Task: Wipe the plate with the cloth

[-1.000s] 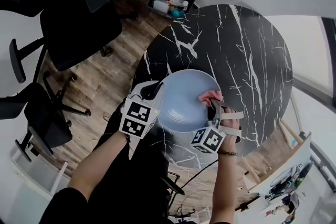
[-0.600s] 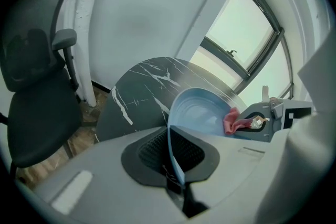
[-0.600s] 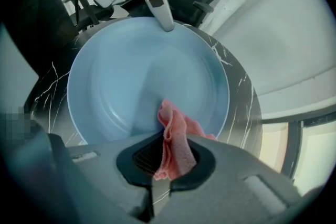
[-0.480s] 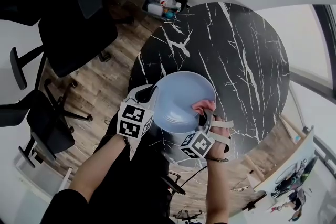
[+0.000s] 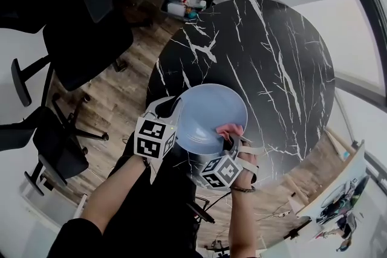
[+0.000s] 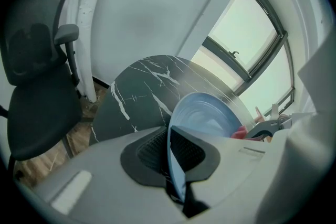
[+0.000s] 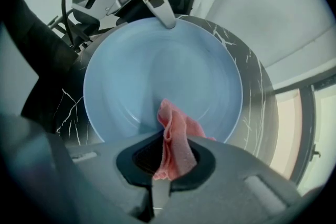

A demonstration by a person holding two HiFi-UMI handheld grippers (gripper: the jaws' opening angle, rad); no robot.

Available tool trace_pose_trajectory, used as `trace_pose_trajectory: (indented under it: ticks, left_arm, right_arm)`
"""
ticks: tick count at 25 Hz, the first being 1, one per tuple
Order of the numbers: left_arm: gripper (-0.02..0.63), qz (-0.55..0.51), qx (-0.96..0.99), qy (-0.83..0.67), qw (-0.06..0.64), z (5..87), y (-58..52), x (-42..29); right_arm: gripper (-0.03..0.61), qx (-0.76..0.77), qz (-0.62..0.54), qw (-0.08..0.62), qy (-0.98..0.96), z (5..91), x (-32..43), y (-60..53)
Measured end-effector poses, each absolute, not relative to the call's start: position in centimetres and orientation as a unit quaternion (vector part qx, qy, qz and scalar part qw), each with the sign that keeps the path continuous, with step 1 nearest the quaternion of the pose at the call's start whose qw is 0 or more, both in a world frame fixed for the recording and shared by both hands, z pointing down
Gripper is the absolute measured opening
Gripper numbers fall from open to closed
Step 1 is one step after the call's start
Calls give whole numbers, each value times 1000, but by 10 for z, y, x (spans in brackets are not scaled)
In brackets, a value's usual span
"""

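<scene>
- Over the near edge of a round black marbled desk (image 5: 272, 57), a pale blue plate (image 5: 208, 115) is held between two tongs, one at each side.
- The left tongs (image 5: 176, 107) have the plate's left rim between their jaws. The rim stands edge-on between the two dark pads, and the jaws are opening around it.
- The plate's hollow face is turned up toward the head camera and toward the right tongs. It is round, so it has no long axis.
- The right tongs (image 7: 167, 157) point down at the plate from its near right side. Their jaws are closed on a pink cloth (image 7: 176, 139).
- The cloth is a crumpled fold whose long axis runs straight out from between the jaws. Its free end lies on the plate's inner face, just inside the rim nearest those tongs.
</scene>
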State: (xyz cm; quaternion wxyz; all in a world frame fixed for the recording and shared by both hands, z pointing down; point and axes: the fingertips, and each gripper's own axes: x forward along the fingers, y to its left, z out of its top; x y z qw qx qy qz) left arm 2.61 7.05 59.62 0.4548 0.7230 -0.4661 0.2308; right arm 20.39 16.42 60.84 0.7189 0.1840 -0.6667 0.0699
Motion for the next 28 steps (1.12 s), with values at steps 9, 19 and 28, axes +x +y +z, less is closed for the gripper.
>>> trace_pose_trajectory:
  ticks: [9,19,28]
  left_arm:
    - [29,218,706,-474,479,596,72,25]
    - [29,216,700,-478,485,596,75,24]
    - [31,209,699,-482,485,596,74,24]
  right_arm:
    - [15,191,88,719,-662,612,196,180]
    - [15,176,118,711,-670,613,169,208]
    - [15,148,168,690,-688,613,143,219]
